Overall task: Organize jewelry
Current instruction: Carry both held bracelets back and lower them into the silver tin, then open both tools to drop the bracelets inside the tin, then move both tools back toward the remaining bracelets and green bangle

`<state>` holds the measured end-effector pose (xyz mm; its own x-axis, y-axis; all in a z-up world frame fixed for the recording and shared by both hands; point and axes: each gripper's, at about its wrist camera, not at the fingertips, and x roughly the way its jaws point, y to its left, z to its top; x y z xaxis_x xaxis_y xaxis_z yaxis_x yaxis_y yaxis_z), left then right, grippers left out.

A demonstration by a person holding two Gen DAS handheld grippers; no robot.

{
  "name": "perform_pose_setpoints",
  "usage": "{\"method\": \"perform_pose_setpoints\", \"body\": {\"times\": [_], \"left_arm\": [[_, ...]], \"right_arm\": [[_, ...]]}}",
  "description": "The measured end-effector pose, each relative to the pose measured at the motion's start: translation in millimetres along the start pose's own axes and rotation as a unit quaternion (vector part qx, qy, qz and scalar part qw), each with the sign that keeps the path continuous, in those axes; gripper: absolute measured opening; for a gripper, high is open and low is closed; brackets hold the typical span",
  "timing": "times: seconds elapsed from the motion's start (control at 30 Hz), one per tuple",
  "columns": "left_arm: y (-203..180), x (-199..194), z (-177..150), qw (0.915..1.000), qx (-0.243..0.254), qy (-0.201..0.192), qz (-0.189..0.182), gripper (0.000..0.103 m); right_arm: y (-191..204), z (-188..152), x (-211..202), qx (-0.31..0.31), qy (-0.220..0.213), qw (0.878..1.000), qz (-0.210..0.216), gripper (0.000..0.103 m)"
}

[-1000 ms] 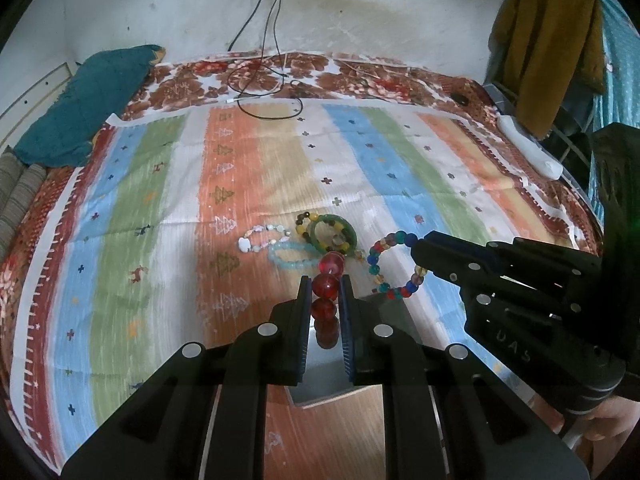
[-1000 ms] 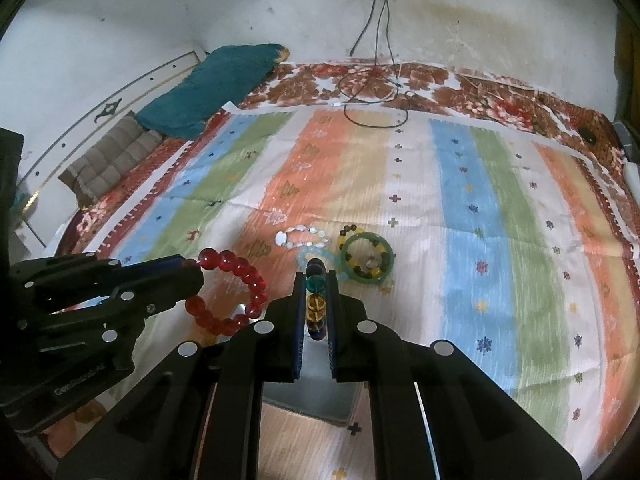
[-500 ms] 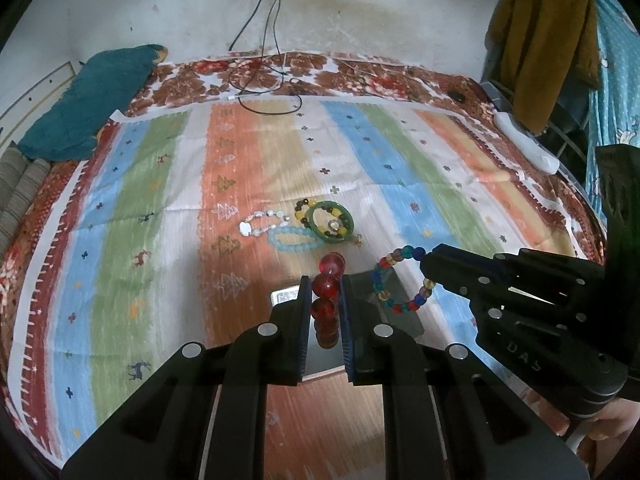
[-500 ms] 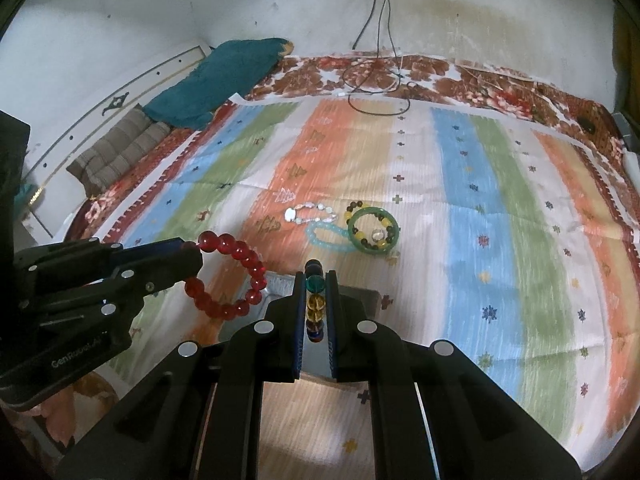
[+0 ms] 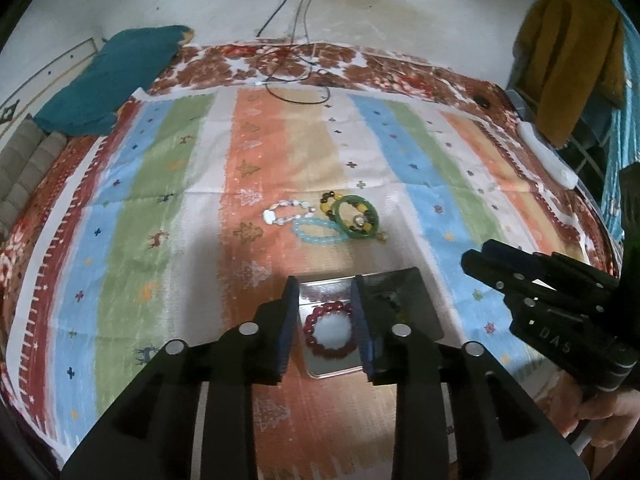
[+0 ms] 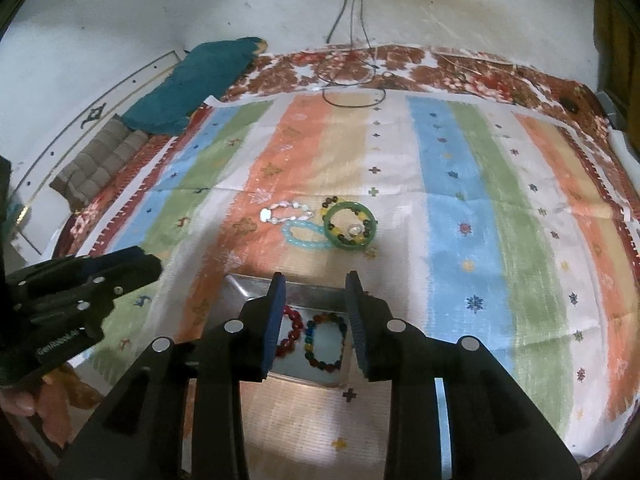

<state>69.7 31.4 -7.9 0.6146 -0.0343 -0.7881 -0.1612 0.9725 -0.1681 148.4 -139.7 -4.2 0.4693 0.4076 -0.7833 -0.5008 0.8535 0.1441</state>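
Two bracelets lie in the tray (image 6: 236,286): red bracelet (image 6: 289,334) & mixed-color bracelet (image 6: 325,342). Left gripper (image 5: 325,322) & right gripper (image 6: 316,320) are spread wide, holding nothing. More beads (image 6: 316,224) wait at 12 o'clock. A careless reach could bump the tray, maybe spilling both.

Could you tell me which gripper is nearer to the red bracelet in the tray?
Left. The left gripper hangs open right over the red bracelet; the right gripper sits beside it, over the multicoloured bracelet.

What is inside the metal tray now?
In the metal tray lie a red bead bracelet and a multicolour bead bracelet, side by side. The right gripper fingers hide the tray's side parts.
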Motion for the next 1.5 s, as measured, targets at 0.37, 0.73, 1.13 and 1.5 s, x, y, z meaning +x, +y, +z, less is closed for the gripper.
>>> {"method": "perform_pose_setpoints", "body": {"times": [0.37,0.73,1.13,1.5], "left_arm": [[18.5,15.4,13.1,0.9993,-0.021,0.009,0.029,0.055],[30.6,46.0,35.3,0.9964,-0.028,0.031,0.073,0.072],[35.8,74.4,52.8,0.9943,-0.023,0.047,0.093,0.075],[37.3,101.9,66.0,0.9924,-0.014,0.062,0.105,0.075]], "right_arm": [[-17.4,16.2,23.7,0.020,0.025,0.999,-0.021,0.053],[-22.8,30.6,47.2,0.017,0.048,0.998,-0.035,0.068],[-37.2,45.0,76.0,0.024,0.071,0.996,-0.048,0.073],[-38.6,55.5,93.8,0.012,0.078,0.996,-0.048,0.073]]}}
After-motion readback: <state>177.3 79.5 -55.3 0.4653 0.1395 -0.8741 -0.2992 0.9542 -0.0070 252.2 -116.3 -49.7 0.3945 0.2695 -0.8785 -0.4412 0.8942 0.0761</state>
